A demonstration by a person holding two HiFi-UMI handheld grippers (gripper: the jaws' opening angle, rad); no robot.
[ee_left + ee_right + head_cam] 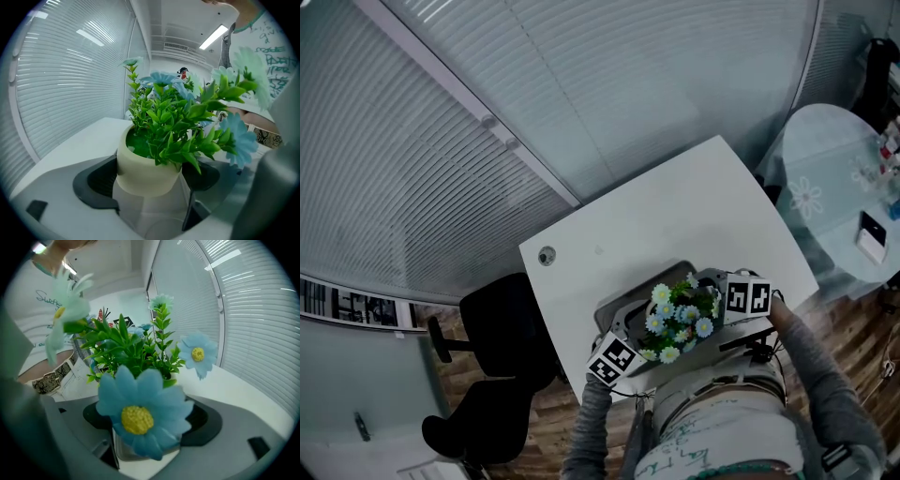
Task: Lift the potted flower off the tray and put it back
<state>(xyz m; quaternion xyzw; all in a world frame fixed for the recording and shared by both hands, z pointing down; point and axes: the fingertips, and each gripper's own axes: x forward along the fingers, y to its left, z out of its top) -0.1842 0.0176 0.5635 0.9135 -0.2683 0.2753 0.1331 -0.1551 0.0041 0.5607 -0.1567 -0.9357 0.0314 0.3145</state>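
Potted flower [680,319]: held betw. both grippers, over near end of tray [623,309] — prob. lifted, gap not visible.
Why 2 grippers: opposite sides, likely to keep pot upright.
Left gripper [150,185]: jaws wide, pads against cream pot's sides.
Right gripper [145,427]: jaws wide round pot base — bloom hides contact, looks gripped.

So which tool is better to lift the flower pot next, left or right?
Probably the left tool: the cream round pot of blue flowers sits squarely between its jaws, in clear sight. The right tool also flanks it, but a big blue flower hides its grip.
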